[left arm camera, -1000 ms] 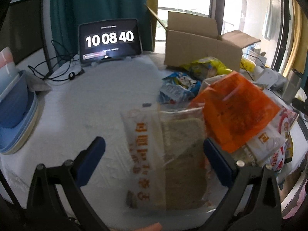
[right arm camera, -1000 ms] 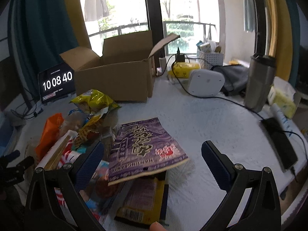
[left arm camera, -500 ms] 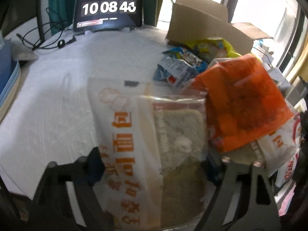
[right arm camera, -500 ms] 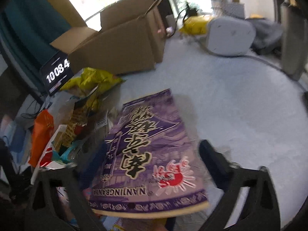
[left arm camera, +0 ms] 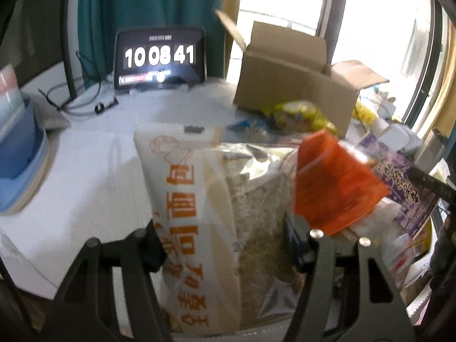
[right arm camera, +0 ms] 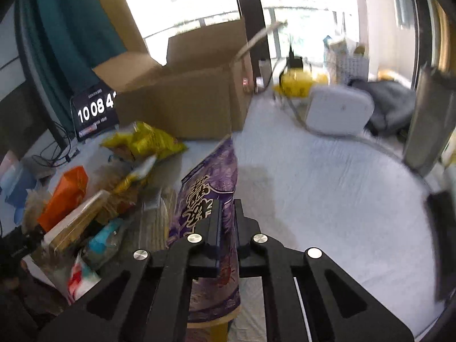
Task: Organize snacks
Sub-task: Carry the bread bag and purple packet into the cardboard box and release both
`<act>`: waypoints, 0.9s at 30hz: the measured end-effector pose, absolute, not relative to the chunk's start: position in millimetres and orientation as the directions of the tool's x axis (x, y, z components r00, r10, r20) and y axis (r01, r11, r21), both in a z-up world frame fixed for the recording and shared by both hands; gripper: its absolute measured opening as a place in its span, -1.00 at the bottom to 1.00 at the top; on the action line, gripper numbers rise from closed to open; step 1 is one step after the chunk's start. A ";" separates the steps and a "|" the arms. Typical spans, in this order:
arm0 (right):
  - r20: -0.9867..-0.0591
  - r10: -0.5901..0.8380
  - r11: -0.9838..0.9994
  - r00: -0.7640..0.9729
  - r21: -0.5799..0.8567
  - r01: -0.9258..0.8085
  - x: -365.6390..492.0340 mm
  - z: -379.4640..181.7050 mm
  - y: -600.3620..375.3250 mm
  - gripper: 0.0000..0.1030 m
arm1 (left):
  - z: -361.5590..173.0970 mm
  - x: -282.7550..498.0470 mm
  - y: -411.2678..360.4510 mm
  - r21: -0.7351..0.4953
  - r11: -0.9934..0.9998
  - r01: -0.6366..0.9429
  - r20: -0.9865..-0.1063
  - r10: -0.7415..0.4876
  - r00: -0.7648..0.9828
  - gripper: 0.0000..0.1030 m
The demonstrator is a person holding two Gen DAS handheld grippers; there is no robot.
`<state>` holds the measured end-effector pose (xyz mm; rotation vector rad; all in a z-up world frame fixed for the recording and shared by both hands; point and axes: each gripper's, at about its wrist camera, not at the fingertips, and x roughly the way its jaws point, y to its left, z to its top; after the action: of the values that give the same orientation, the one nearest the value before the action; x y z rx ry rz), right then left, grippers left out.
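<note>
The right gripper (right arm camera: 227,222) clamps the purple packet (right arm camera: 212,188) edge-on — the left gripper (left arm camera: 228,245), just narrowed, grips the white-and-clear bag (left arm camera: 199,199), both near the cardboard box (right arm camera: 182,99).

Purple packet (right arm camera: 212,188) with gold script – orange-lettered white bag (left arm camera: 182,188), orange pouch (left arm camera: 330,185).

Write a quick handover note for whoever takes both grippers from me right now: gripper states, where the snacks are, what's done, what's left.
Left gripper: jaws have just been closing, now gripping the white-and-clear snack bag.
Right gripper: just closed, pinching the purple snack bag on edge.
Loose snacks, including the orange packet and yellow bag, lie piled in front of the open cardboard box.
Done: two bags gripped. Left: probably box these, then the pile.
</note>
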<state>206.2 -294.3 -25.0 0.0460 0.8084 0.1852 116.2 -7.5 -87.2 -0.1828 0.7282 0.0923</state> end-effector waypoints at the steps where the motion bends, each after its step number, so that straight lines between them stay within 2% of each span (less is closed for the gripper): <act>1: -0.704 0.179 0.983 0.687 0.103 -0.150 206.3 -19.2 -295.1 -0.90 | -81.9 116.8 -7.6 -0.132 0.980 -0.146 -0.660 0.023 0.751 0.26; 9: -0.644 0.150 0.988 0.750 0.078 -0.131 212.7 8.5 -307.8 -0.90 | -53.1 137.9 -9.0 -0.129 0.985 -0.115 -0.606 0.013 0.795 0.26; 15: -0.690 0.130 0.992 0.712 0.085 -0.098 244.4 -7.5 -312.7 -0.88 | -42.5 164.2 -3.4 -0.136 0.986 -0.094 -0.585 -0.004 0.811 0.26; 18: -0.732 0.097 0.995 0.674 0.074 -0.063 261.2 -20.3 -312.1 -0.75 | -39.1 175.9 0.6 -0.142 0.986 -0.092 -0.577 -0.007 0.817 0.26; 20: -0.735 0.090 0.996 0.673 0.062 -0.065 266.5 -23.1 -313.6 -0.75 | -38.7 184.3 5.4 -0.159 0.983 -0.096 -0.578 -0.014 0.816 0.26; 25: -0.734 0.085 0.995 0.673 0.022 -0.101 274.2 -19.9 -310.3 -0.94 | -33.9 201.5 16.3 -0.186 0.979 -0.087 -0.560 -0.033 0.828 0.26; 27: -0.729 0.096 0.994 0.677 0.036 -0.102 278.8 -15.3 -309.1 -0.95 | -30.6 205.9 19.2 -0.194 0.978 -0.082 -0.548 -0.039 0.836 0.26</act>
<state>278.8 -309.1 -15.3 -0.0081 0.8191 0.1113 205.9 19.2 -30.6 -0.2140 0.5824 0.0226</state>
